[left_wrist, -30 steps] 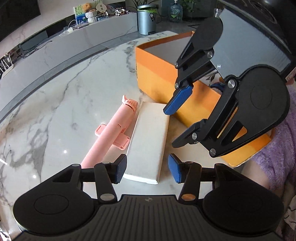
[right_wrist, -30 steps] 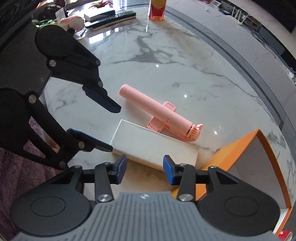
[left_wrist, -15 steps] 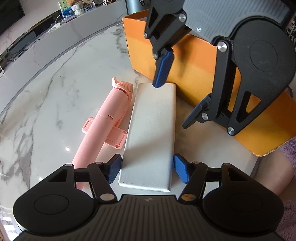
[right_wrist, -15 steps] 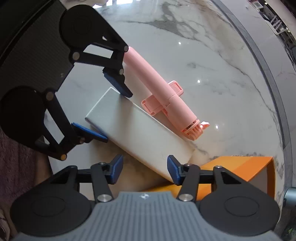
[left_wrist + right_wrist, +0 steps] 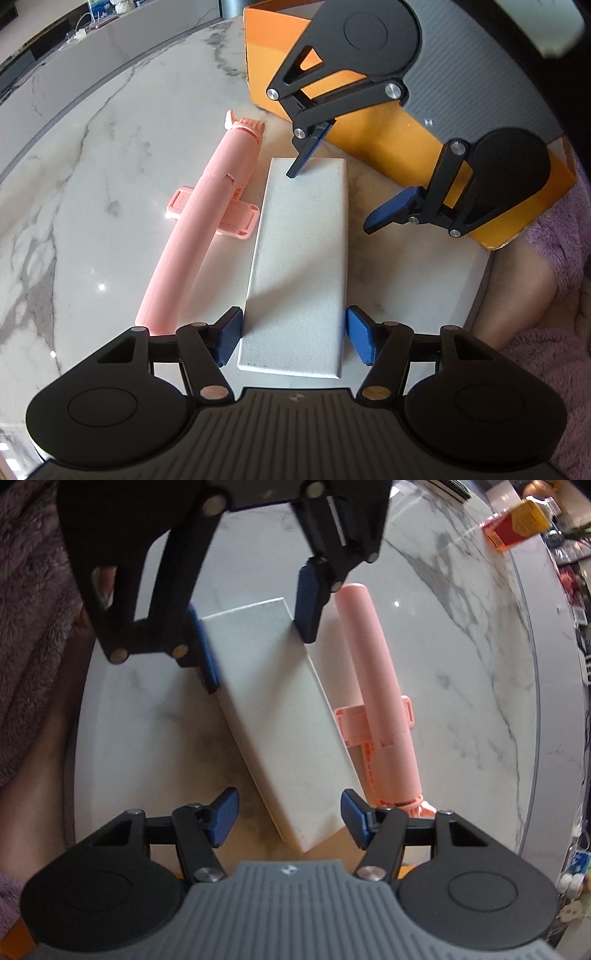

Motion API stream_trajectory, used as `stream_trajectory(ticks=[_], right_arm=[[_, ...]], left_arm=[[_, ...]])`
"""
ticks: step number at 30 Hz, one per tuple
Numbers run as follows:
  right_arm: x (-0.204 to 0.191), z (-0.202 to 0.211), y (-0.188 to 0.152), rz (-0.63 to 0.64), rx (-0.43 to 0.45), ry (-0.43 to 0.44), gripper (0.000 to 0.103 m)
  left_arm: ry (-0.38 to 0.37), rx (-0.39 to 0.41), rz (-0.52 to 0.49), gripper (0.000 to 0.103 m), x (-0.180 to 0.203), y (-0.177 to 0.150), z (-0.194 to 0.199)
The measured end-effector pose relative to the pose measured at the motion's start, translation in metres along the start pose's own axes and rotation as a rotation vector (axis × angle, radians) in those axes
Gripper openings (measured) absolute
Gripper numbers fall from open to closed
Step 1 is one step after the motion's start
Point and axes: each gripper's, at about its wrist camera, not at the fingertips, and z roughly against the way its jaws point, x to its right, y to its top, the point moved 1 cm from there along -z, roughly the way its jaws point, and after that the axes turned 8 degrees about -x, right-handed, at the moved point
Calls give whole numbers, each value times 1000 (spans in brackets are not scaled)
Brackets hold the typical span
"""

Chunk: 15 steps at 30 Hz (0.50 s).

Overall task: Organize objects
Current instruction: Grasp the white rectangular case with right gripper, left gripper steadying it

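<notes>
White box (image 5: 301, 258) lies flat on the marble worktop (image 5: 92, 184); the left hand-held gripper (image 5: 293, 334) straddles one end unclamped, while the right hand-held gripper (image 5: 288, 821) straddles the other, jaws opening.

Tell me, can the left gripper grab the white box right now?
Probably yes. The left gripper already has the near end of the white box between its open fingers, with nothing in between. The pink selfie stick lies just beside, not blocking.

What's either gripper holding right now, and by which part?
Nothing yet. The left gripper straddles one end of the white box and the right gripper, jaws opening, straddles the other; no pads press it.
</notes>
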Motion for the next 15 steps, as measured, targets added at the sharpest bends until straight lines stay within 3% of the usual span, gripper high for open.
stream_trajectory(ticks=[5, 12, 15], right_arm=[[-14, -6, 9, 101, -5, -109, 63], [-9, 3, 10, 94, 1, -83, 54], [-3, 8, 9, 69, 6, -48, 52]], left_arm=[[-75, -19, 15, 71, -8, -4, 5], [-147, -11, 73, 72, -11, -15, 10], [-94, 6, 51, 72, -3, -19, 17]])
